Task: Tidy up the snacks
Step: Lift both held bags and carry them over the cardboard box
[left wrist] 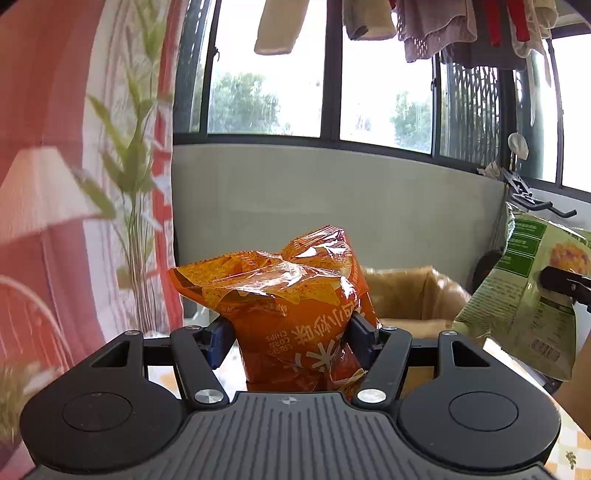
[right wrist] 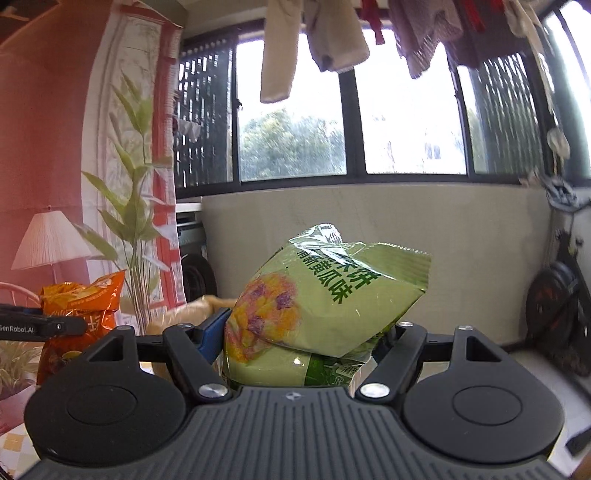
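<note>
1. Your left claw (left wrist: 291, 341) is clenched on the orange corn chip bag (left wrist: 291, 295), its blue pads pinching the lower body from both sides. The bag stands upright above the pinch with the print upside down, so you appear to hold it by what would be its top end. It hangs lifted off the worktop (left wrist: 570, 448), whose checked cloth shows at the near right corner.

2. Your right claw (right wrist: 301, 341) is clamped on the green snack bag (right wrist: 325, 299), again low on the pack. The puffy upper part tilts to the right above the pinch. The air-filled packs give under the pads, so a grip low on the body likely keeps them from sliding out.

3. From the left view, the green bag hangs at the right, near the orange one but apart from it. Both are held clear in the air, which looks like a carry toward one shared place.

4. Just beyond the orange bag sits a brown open box (left wrist: 413, 291), its mouth facing up. That is probably where both bags go; neither is in it yet.

5. Farther off are the grey low wall (left wrist: 332, 192), the window (left wrist: 384, 92) with hanging laundry (left wrist: 436, 26), and a leafy plant (left wrist: 133, 158) at the left.
</note>
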`<move>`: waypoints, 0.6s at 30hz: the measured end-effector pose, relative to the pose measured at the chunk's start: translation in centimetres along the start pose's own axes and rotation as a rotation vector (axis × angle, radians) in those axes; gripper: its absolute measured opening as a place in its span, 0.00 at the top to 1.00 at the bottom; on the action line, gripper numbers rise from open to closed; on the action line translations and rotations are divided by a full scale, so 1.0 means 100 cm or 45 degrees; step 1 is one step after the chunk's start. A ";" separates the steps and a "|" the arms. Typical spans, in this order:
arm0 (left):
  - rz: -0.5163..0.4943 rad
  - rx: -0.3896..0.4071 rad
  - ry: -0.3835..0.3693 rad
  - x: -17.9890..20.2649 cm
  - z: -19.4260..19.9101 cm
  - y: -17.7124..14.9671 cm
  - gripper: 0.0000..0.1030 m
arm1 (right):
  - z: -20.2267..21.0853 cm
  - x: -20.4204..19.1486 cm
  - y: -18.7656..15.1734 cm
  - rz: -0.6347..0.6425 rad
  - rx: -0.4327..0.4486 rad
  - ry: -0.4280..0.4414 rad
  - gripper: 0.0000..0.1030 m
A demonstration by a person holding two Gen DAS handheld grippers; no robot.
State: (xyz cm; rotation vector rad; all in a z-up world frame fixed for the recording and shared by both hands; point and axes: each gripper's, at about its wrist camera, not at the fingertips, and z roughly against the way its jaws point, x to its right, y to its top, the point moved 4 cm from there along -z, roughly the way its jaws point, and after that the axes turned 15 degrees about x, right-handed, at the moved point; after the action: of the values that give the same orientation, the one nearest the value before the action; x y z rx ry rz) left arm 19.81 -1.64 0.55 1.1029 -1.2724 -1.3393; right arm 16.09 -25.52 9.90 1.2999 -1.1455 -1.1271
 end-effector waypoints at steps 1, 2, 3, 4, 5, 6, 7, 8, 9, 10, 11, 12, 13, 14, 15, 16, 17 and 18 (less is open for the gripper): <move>-0.010 0.009 -0.002 0.002 -0.003 0.004 0.36 | -0.005 0.000 0.003 0.004 0.005 0.006 0.27; -0.019 0.017 -0.004 0.003 -0.007 0.007 0.36 | -0.011 0.000 0.005 0.005 0.008 0.012 0.27; -0.026 0.023 -0.007 0.004 -0.010 0.010 0.36 | -0.015 0.000 0.007 0.005 0.011 0.016 0.27; -0.032 0.027 -0.012 0.006 -0.014 0.013 0.36 | -0.019 0.001 0.008 0.006 0.012 0.018 0.27; -0.037 0.029 -0.017 0.008 -0.017 0.016 0.36 | -0.024 0.001 0.009 0.010 0.012 0.019 0.27; -0.040 0.030 -0.021 0.009 -0.020 0.017 0.36 | -0.028 0.000 0.009 0.015 0.010 0.021 0.27; -0.042 0.031 -0.024 0.011 -0.023 0.019 0.36 | -0.031 0.001 0.008 0.018 0.007 0.022 0.27; -0.041 0.031 -0.025 0.013 -0.026 0.020 0.36 | -0.035 0.002 0.007 0.019 -0.001 0.021 0.27; -0.037 0.030 -0.027 0.013 -0.030 0.021 0.36 | -0.039 0.003 0.006 0.015 -0.010 0.020 0.27; -0.032 0.027 -0.029 0.014 -0.033 0.021 0.36 | -0.042 0.004 0.005 0.006 -0.018 0.022 0.27; -0.029 0.023 -0.032 0.015 -0.036 0.022 0.36 | -0.045 0.005 0.005 -0.002 -0.024 0.026 0.27; -0.027 0.019 -0.036 0.015 -0.039 0.021 0.36 | -0.048 0.006 0.005 -0.007 -0.025 0.027 0.27; -0.028 0.017 -0.040 0.017 -0.042 0.022 0.36 | -0.050 0.007 0.006 -0.007 -0.024 0.027 0.27; -0.030 0.016 -0.042 0.018 -0.045 0.022 0.36 | -0.054 0.007 0.007 -0.005 -0.025 0.025 0.27; -0.032 0.017 -0.044 0.019 -0.048 0.023 0.36 | -0.056 0.008 0.007 -0.005 -0.025 0.024 0.27; -0.031 0.017 -0.046 0.019 -0.051 0.024 0.36 | -0.060 0.009 0.007 -0.007 -0.026 0.024 0.27; -0.028 0.018 -0.048 0.018 -0.054 0.025 0.36 | -0.063 0.010 0.008 -0.008 -0.026 0.025 0.27; -0.024 0.018 -0.050 0.018 -0.058 0.026 0.36 | -0.065 0.011 0.008 -0.008 -0.027 0.026 0.27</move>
State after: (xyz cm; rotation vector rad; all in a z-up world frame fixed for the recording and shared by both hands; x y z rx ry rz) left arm 25.43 -4.23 2.81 1.1057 -1.3045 -1.3739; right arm 22.67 -25.89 10.90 1.2963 -1.1126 -1.1254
